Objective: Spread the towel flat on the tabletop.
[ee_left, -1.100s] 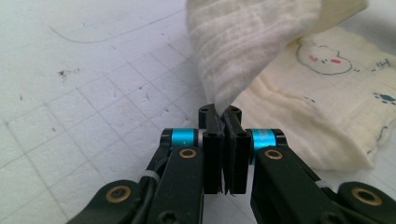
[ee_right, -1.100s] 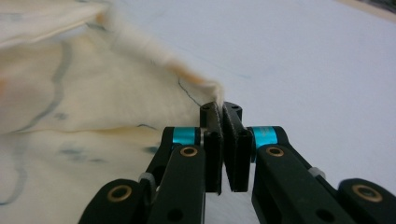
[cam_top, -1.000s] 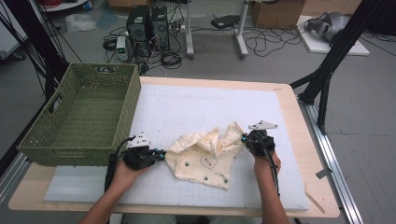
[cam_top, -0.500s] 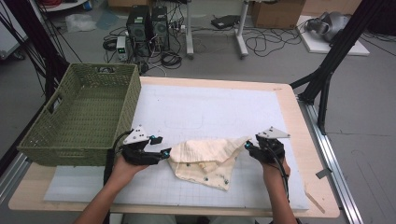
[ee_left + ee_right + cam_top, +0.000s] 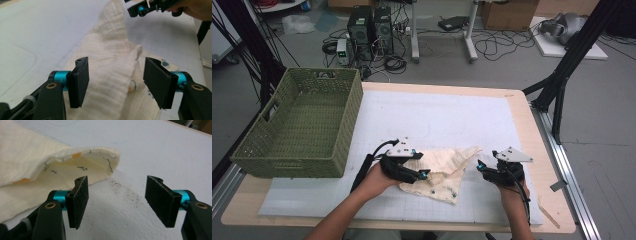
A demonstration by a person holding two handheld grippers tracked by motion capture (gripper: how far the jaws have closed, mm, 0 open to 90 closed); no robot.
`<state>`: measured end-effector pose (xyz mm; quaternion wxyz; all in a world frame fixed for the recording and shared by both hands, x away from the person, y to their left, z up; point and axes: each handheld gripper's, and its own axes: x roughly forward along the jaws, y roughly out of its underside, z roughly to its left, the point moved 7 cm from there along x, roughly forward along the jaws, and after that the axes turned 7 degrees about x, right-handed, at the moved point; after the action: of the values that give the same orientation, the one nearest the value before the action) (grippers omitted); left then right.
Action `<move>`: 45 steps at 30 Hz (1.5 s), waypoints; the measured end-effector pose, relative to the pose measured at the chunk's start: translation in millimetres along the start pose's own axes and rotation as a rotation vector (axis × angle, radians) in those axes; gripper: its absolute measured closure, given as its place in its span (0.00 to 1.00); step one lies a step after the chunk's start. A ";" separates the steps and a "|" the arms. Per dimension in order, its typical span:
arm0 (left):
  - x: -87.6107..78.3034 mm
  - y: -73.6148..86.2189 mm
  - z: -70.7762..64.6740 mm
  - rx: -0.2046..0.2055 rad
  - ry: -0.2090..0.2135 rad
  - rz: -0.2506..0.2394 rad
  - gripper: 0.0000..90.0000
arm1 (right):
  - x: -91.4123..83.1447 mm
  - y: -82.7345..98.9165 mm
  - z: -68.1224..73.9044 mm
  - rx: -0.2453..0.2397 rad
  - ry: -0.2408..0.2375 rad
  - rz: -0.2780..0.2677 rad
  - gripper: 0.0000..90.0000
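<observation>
Cream muslin cloth (image 5: 447,170), printed with small marks, is lying folded over itself low in the centre of the high view, on the white gridded mat (image 5: 437,120) that covers the wooden table (image 5: 557,200); a green woven basket (image 5: 302,125) is sitting at the left of the frame, apart from the cloth. The left gripper (image 5: 424,174) is hovering over the cloth's left part with its jaws standing wide, having just been opening, the fabric lying beneath and between them unpressed; the right gripper (image 5: 479,166) is resting just beside the cloth's right corner, jaws likewise just opened and wide, with bare mat between them. The work is, seemingly, folding; one fold looks laid and let go. The next move is probably calling for fresh grips on an edge or corner, to fold again.
</observation>
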<state>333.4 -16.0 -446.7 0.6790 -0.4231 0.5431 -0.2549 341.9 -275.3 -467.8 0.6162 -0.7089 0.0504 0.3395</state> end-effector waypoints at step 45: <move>-52.1 46.4 146.1 -0.333 -0.529 -0.013 0.97 | 38.8 -16.5 74.2 -0.182 -0.285 0.011 0.36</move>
<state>452.9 93.2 -451.4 0.7163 -0.5837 0.3793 -0.0480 348.5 -190.6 -475.8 0.5485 -0.7063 -0.0645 0.4429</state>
